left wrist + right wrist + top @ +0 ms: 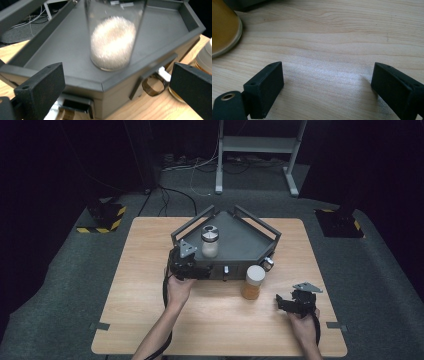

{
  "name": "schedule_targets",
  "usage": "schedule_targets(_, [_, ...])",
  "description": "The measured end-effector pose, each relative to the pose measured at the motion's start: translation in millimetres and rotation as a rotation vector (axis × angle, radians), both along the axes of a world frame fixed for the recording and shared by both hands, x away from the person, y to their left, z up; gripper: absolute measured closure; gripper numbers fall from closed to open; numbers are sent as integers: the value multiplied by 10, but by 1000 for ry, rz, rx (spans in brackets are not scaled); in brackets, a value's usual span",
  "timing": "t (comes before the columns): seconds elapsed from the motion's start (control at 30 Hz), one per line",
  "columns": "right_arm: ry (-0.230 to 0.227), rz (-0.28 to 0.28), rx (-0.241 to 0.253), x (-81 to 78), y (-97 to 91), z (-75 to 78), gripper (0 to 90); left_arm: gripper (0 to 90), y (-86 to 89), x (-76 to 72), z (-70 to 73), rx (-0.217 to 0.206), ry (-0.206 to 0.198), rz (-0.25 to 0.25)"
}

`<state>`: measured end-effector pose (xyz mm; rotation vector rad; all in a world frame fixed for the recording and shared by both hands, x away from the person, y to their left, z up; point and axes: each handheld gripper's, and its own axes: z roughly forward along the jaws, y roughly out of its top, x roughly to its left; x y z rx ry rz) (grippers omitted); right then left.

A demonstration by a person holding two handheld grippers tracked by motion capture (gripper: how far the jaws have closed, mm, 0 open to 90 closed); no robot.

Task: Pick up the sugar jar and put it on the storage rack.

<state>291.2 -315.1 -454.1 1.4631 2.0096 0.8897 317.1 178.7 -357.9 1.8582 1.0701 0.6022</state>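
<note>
Our left gripper (186,265) gapes empty at tray (250,245) front | white-filled jar (210,241) upright inside tray, apparently parked | right gripper (295,303) wide open, idle right of tray; amber jar (253,282) waits outside.

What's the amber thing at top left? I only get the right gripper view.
Observer: An amber jar with a cream lid, upright on the table just in front of a grey tray.
Operator: Where's the left hand-held gripper?
Observer: The left hand-held gripper is at the tray's front left edge. Its jaws are open with nothing gripped.
Operator: Aimed at what?
Observer: A clear jar of white powder, which stands upright inside the tray with a silver lid on.
</note>
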Motion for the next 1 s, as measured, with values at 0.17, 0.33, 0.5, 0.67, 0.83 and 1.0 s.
schedule_targets(0.17, [0, 0, 0, 0, 0, 0, 109, 3, 34, -67, -90, -11, 3, 2])
schedule_targets(0.33, [0, 0, 0, 0, 0, 0, 109, 3, 44, -108, -169, -3, 13, 0])
schedule_targets(0.5, [0, 0, 0, 0, 0, 0, 109, 4, 50, -128, -240, -2, 30, -1])
schedule_targets(0.67, [0, 0, 0, 0, 0, 0, 109, 5, 47, -153, -285, 11, 35, -4])
schedule_targets(0.83, [0, 0, 0, 0, 0, 0, 109, 12, 51, -164, -359, 21, 48, -8])
schedule_targets(1.0, [0, -2, 0, -3, 3, 0, 110, 22, 37, -174, -436, 36, 62, -12])
